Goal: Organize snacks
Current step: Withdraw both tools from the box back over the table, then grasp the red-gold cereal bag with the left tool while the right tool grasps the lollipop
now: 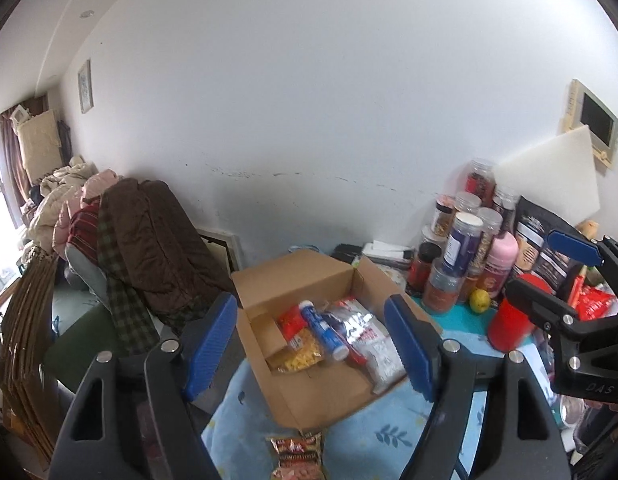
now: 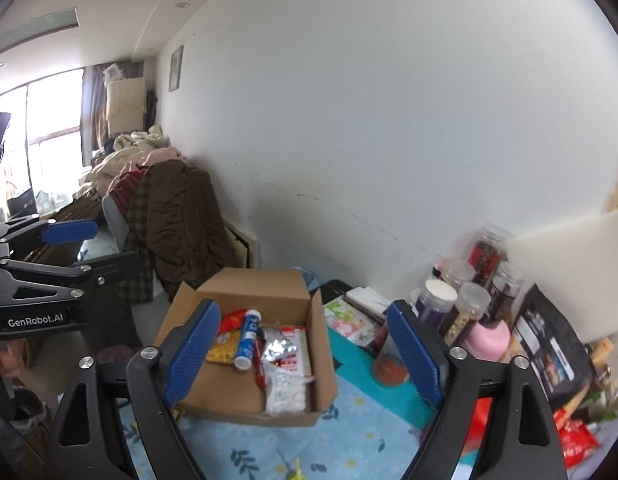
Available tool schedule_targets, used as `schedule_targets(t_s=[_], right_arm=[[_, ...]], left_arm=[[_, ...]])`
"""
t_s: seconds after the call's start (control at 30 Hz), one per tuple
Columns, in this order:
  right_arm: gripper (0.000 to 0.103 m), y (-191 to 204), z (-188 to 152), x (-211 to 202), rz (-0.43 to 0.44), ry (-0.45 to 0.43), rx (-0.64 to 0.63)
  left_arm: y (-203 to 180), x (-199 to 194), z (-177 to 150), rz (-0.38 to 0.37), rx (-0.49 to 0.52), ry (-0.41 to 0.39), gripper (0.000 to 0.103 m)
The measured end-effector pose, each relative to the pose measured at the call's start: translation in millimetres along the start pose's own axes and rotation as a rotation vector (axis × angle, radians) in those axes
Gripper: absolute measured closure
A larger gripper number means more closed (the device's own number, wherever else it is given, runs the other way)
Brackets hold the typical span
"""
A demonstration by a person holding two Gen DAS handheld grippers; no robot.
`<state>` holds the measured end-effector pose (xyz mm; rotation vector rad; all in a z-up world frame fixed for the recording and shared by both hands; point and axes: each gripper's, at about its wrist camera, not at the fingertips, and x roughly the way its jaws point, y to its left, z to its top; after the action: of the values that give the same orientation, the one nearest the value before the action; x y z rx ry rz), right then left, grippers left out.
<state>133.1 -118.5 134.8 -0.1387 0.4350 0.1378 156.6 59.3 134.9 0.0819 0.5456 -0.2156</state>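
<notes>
An open cardboard box (image 1: 317, 390) (image 2: 229, 402) stands on a blue flowered cloth. In it lie a blue and white tube (image 1: 323, 330) (image 2: 247, 338), a yellow packet (image 1: 303, 354) (image 2: 223, 352), a red packet (image 1: 291, 320) and silver and white packets (image 1: 371, 340) (image 2: 287, 364). A red-brown snack packet (image 1: 297, 456) lies in front of the box. My left gripper (image 1: 309, 350) is open and empty above the box's near side. My right gripper (image 2: 303, 356) is open and empty above the box; it also shows at the right of the left wrist view (image 1: 549, 264).
Jars and bottles (image 1: 465, 240) (image 2: 469, 304), a pink bottle (image 1: 499, 262), a red cup (image 1: 509, 324), a lemon (image 1: 479, 300) and a black bag (image 2: 549, 356) crowd the right. Red packets (image 2: 577, 438) lie far right. A chair piled with clothes (image 1: 149, 240) stands left.
</notes>
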Motion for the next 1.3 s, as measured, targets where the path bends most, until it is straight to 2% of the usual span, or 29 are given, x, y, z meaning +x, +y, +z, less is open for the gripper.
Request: schedule_targets(t_s=[0.2, 0.3, 0.6, 1.07, 1.3], right_arm=[[0.013, 13, -28, -24, -0.039, -0.049, -0.028], [0.013, 22, -45, -35, -0.064, -0.062, -0.046], [0.013, 41, -96, -48, -0.043, -0.016, -0.014], [0.013, 54, -157, -32, 0.033, 0.060, 0.068], [0.013, 56, -182, -15, 0.056, 0.097, 0.092]], left_arm=[[-10, -16, -29, 0.007, 0.057, -0.027, 0.027], [-12, -18, -43, -0.033, 0.061, -0.006, 0.027], [-21, -27, -87, -0.070, 0.064, 0.017, 0.027], [-26, -4, -150, -0.109, 0.025, 0.119, 0.027], [-12, 19, -177, -0.141, -0.076, 0.179, 0.027]])
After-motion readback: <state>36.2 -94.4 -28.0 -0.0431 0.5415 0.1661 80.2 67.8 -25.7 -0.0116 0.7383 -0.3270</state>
